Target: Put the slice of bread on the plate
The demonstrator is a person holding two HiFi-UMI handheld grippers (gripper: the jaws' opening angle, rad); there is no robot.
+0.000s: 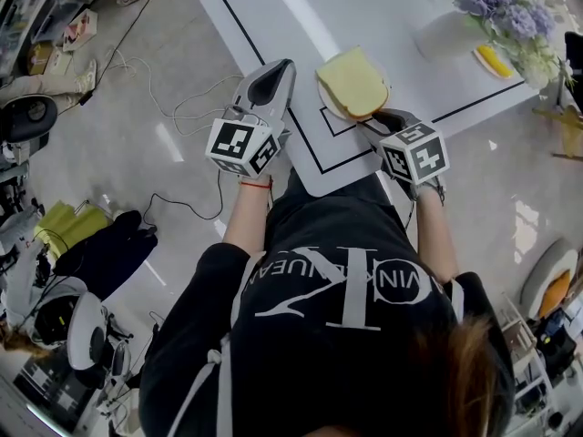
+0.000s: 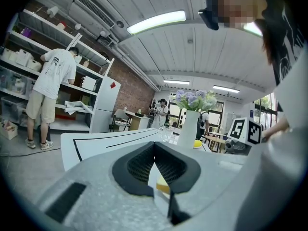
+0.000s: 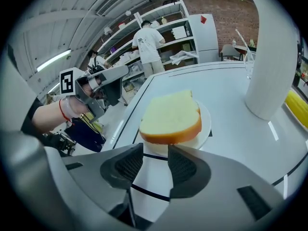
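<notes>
Head view: I find the slice of bread (image 1: 353, 82) lying on the plate (image 1: 325, 96), upper centre, on the tabletop (image 1: 383, 16). The right hand-held gripper (image 1: 388, 117) sits just below it.

Left gripper view: the left hand-held gripper (image 2: 154, 146) has its jaws together, holding nothing.

Right gripper view: jaws narrowly apart, empty, just short of the bread.

Judgement: placement looks done; only clearing the right hand-held gripper is left.

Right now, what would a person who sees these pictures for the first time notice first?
The thick yellow slice of bread with a brown crust lies on a round white plate at the near edge of the white table. The right gripper hangs just before it, jaws apart and empty. At the table's far right corner stands a white vase of purple flowers.
</notes>
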